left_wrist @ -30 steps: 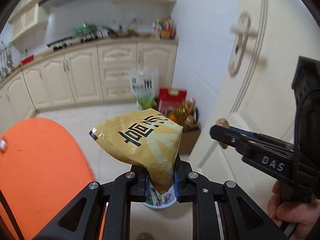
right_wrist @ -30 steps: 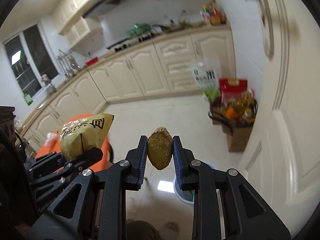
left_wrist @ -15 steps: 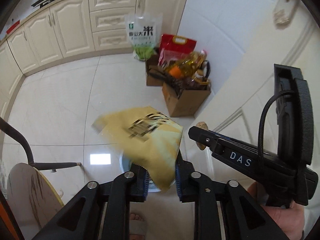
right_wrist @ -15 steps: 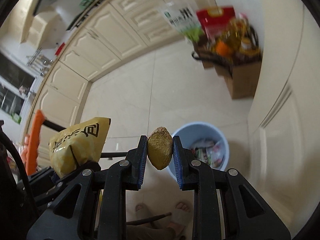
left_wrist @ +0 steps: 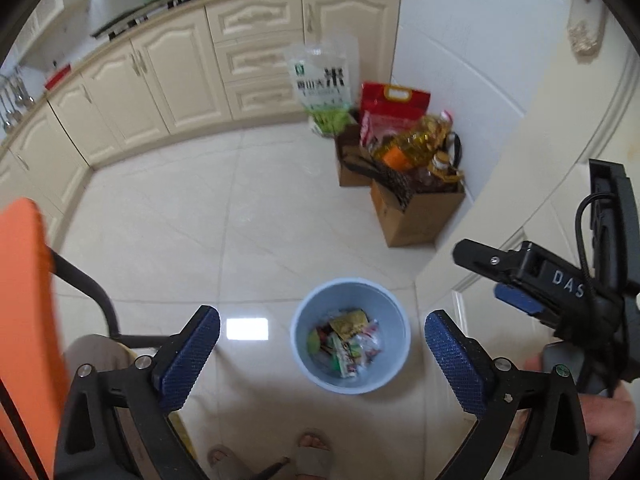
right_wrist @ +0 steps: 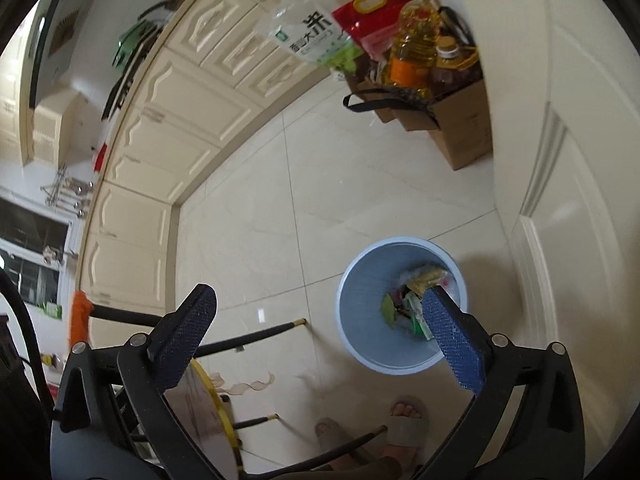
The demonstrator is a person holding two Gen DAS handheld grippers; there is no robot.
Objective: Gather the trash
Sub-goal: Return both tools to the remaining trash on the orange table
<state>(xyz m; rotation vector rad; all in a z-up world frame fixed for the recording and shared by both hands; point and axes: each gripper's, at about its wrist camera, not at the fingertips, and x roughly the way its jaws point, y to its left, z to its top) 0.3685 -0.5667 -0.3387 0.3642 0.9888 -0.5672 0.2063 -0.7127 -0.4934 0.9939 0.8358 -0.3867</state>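
A light blue trash bin (left_wrist: 394, 332) stands on the tiled floor below both grippers and holds several wrappers, with a yellow snack bag (left_wrist: 349, 321) on top. My left gripper (left_wrist: 320, 350) is open and empty above the bin. My right gripper (right_wrist: 318, 332) is open and empty; the bin (right_wrist: 360, 304) lies under its right finger. In the left wrist view the right gripper (left_wrist: 516, 280) shows at the right edge, held in a hand.
Cardboard boxes (left_wrist: 416, 216) with an oil bottle, a rice bag and a red bag stand by the wall. Cream cabinets (left_wrist: 180, 76) run along the back. An orange chair (left_wrist: 24, 320) is at left. A white door (right_wrist: 560, 200) is at right. Sandalled feet (left_wrist: 316, 452) are below.
Both grippers tilted down over the bin and opened. The yellow snack bag left my left gripper and the brown lump left my right gripper; the bag now lies in the bin.
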